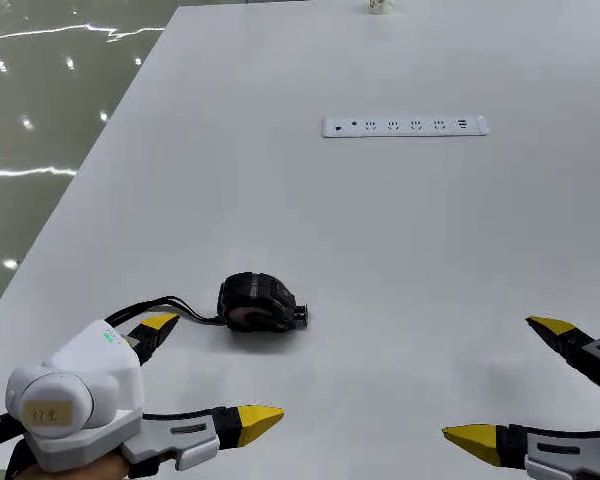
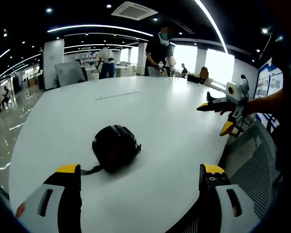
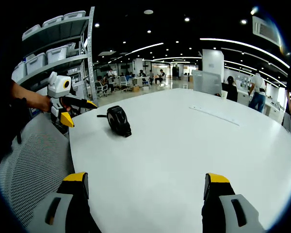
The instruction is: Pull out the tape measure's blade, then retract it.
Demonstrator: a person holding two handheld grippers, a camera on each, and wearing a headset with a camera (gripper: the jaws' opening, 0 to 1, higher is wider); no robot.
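Tape measure (image 1: 260, 303) — just beyond left tongs (image 1: 218, 368).

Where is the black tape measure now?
In the head view, the black round tape measure lies on the white table, just ahead of the left gripper, left of centre.

Black tape measure (image 1: 258, 303) on white desk (image 1: 380, 230), claws gaping either side.
L claw (image 1: 218, 368) at lower L, jaws wide apart, tape measure just ahead; its cord (image 1: 150, 305) trails by the upper yellow tip. R claw (image 1: 500, 380) at lower R, also spread, well apart from it. Power strip (image 1: 405, 126) farther back; glossy floor (image 1: 50, 120) at L.
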